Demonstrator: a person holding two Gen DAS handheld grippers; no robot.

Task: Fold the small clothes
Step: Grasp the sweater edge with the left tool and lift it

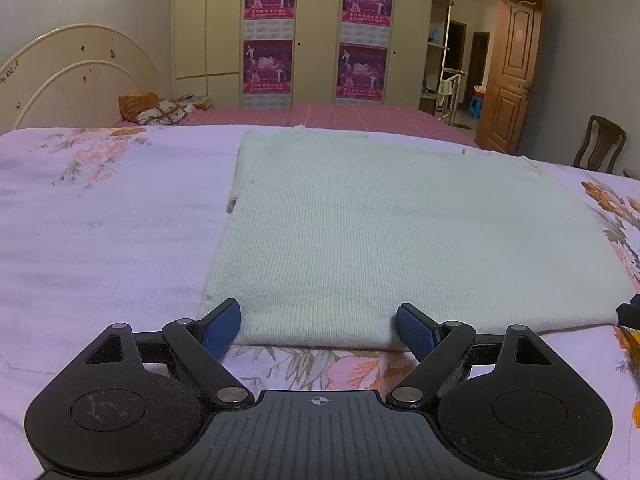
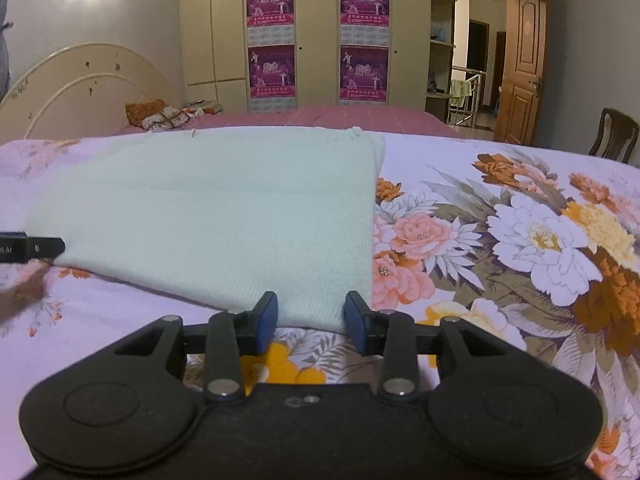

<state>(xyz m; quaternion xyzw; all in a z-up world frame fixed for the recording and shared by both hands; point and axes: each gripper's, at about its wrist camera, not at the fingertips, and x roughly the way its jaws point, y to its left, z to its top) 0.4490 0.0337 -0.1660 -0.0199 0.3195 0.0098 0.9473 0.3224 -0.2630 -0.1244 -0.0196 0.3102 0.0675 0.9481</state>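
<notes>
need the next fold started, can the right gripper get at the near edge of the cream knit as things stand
Probably yes. The right gripper sits at the near edge of the folded cream knit, jaws apart around its right corner, with nothing between them and the cloth on the floral bedspread.

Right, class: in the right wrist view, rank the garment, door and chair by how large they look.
1. Garment
2. Door
3. Chair

The garment lies nearest the camera, so this is apparent size only.
</notes>
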